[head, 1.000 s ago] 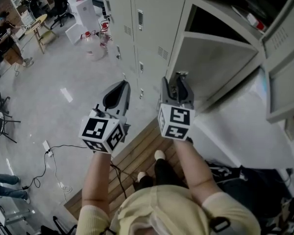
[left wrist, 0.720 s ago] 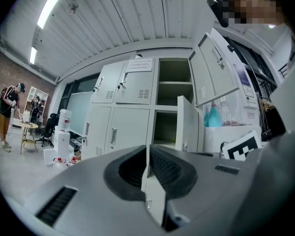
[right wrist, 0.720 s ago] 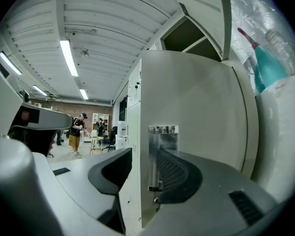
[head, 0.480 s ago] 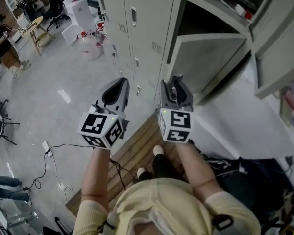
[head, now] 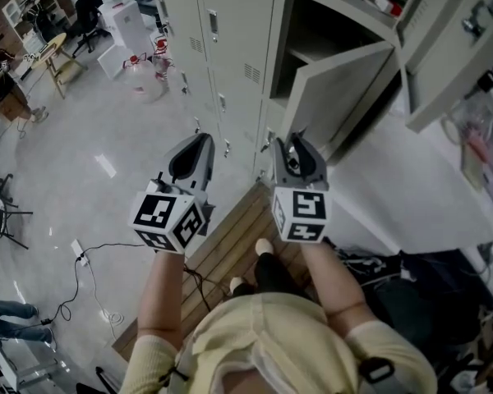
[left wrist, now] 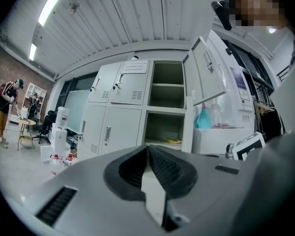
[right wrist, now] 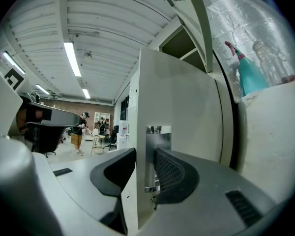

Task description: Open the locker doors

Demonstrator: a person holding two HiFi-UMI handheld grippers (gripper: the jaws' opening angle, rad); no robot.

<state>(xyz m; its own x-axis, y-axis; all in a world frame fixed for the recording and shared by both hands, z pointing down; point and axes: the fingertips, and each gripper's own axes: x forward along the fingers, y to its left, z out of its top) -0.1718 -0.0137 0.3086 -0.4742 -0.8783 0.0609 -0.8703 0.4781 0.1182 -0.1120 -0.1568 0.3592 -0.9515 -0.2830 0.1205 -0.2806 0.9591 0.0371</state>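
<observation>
The grey lockers (head: 230, 31) stand ahead, the left columns closed. My right gripper (head: 294, 140) has been closing its jaws, and they now pinch the free edge of a lower locker door (head: 345, 89), which stands swung out. In the right gripper view, the gripper (right wrist: 145, 154) has that door (right wrist: 182, 112) between its pads, with the metal handle plate (right wrist: 158, 146) against the right pad. An upper door (head: 452, 48) hangs open too. My left gripper (head: 199, 139) floats beside it, shut and empty. In its own view the left gripper (left wrist: 147, 149) points at closed doors (left wrist: 113, 127) and open shelves (left wrist: 164, 127).
A teal spray bottle (right wrist: 250, 75) stands on the white unit right of the lockers. Water jugs (head: 140, 76) and a cable (head: 90, 253) are on the floor at left. A wooden platform (head: 230, 236) is underfoot. People work at a table (head: 53, 43) far left.
The lower door has swung further out with my right gripper at its edge. Both grippers have shifted sideways along the lockers, and the open upper door now shows more fully.
</observation>
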